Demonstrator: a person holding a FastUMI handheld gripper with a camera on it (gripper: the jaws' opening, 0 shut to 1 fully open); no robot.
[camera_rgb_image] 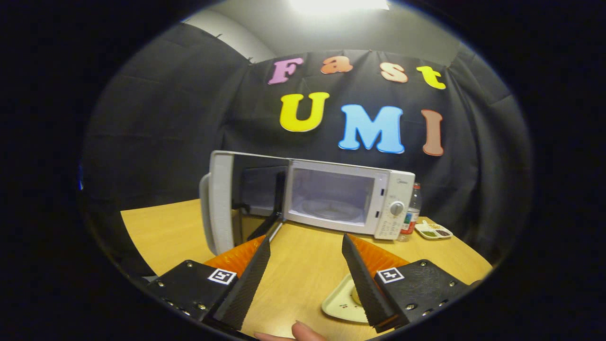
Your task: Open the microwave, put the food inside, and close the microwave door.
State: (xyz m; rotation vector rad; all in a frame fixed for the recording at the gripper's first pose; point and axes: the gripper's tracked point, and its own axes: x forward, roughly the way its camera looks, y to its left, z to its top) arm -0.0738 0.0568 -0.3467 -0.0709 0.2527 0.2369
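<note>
The microwave (331, 196) was positioned at the far side of the wooden table (303, 265), with its door (220, 201) swung fully out to the left, so that the cavity and its glass turntable (331, 208) were exposed for loading. The opening step was therefore judged complete. The gripper (307, 267) was held back from the appliance, well short of the cavity, with its fingers spread wide apart and nothing clamped between them; bare tabletop was visible in the gap. The food, a pale item on a small white plate (341, 303), was located on the table close in, under and just beside the right finger, partly hidden by it. This placement suggested that the plate was the next object to be addressed, and the open jaws were consistent with preparation for a grasp. A fingertip (303, 332) was seen at the near table edge. A bottle (413, 208) and a small sectioned dish (433, 231) stood to the right of the microwave, clear of the door's path.
</note>
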